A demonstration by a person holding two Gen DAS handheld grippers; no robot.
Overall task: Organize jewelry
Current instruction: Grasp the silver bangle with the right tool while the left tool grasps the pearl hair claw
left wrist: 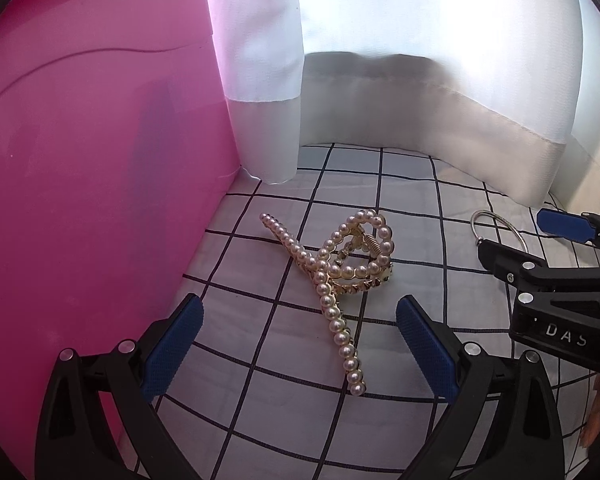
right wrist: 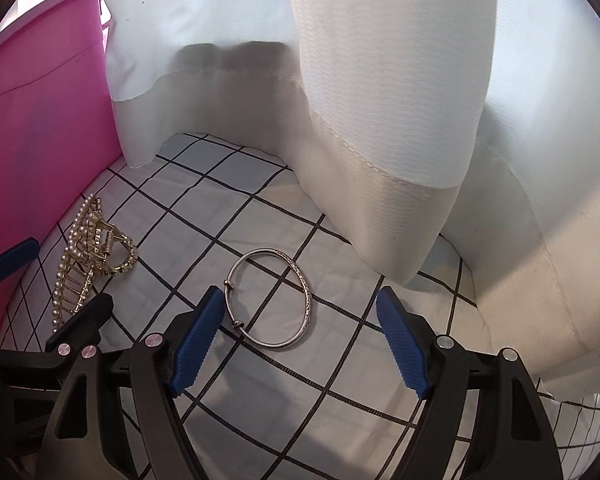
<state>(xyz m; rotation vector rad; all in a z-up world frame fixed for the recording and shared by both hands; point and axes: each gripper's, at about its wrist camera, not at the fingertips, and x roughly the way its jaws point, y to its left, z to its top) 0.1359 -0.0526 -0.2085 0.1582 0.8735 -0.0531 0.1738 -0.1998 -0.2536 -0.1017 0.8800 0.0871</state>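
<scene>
Left gripper (left wrist: 298, 350) spread wide, nothing pinched; pearl hair claw (left wrist: 332, 276) lies on the checked cloth (left wrist: 412, 240) just ahead of its pads. Right gripper (right wrist: 298, 338) likewise spread, empty; silver bangle (right wrist: 274, 298) flat on cloth just beyond its fingertips, beside the left pad. Pink bin (left wrist: 80, 160) left, white curtain (right wrist: 340, 100) behind

cloth (right wrist: 260, 364): white, thin black grid lines
curtain (right wrist: 380, 80): plain white, hem band off-white to cream
bin (left wrist: 80, 160): solid pink, no pattern
clip (left wrist: 340, 276): gold frame, rows of pale pink-white pearls
bangle (right wrist: 276, 298): silver, speckled texture along one side
left gripper (left wrist: 300, 356): black arms, blue ribbed pads, silver rivets
right gripper (right wrist: 300, 340): black arms, blue ribbed pads, white lettering on the body
</scene>
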